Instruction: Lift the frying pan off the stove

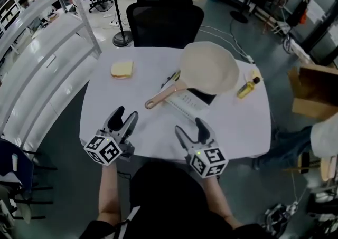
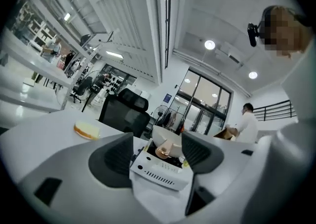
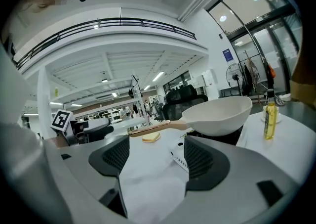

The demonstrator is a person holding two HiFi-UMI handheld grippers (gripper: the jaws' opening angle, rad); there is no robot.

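A cream frying pan (image 1: 209, 67) sits on a small white stove (image 1: 189, 101) at the back middle of the white table (image 1: 132, 106); its wooden handle (image 1: 161, 96) points toward the front left. My left gripper (image 1: 122, 120) rests open near the front edge, left of the handle, nothing between its jaws. My right gripper (image 1: 188, 130) stands open near the front edge, in front of the stove, also empty. The right gripper view shows the pan (image 3: 219, 115) and handle (image 3: 153, 127) ahead. In the left gripper view the stove (image 2: 163, 169) lies straight ahead with the pan (image 2: 166, 139) on it.
A sandwich (image 1: 122, 69) lies at the table's back left. A small yellow oil bottle (image 1: 247, 88) lies at the right of the pan. A black office chair (image 1: 163, 17) stands behind the table. A cardboard box (image 1: 315, 91) stands on the floor to the right.
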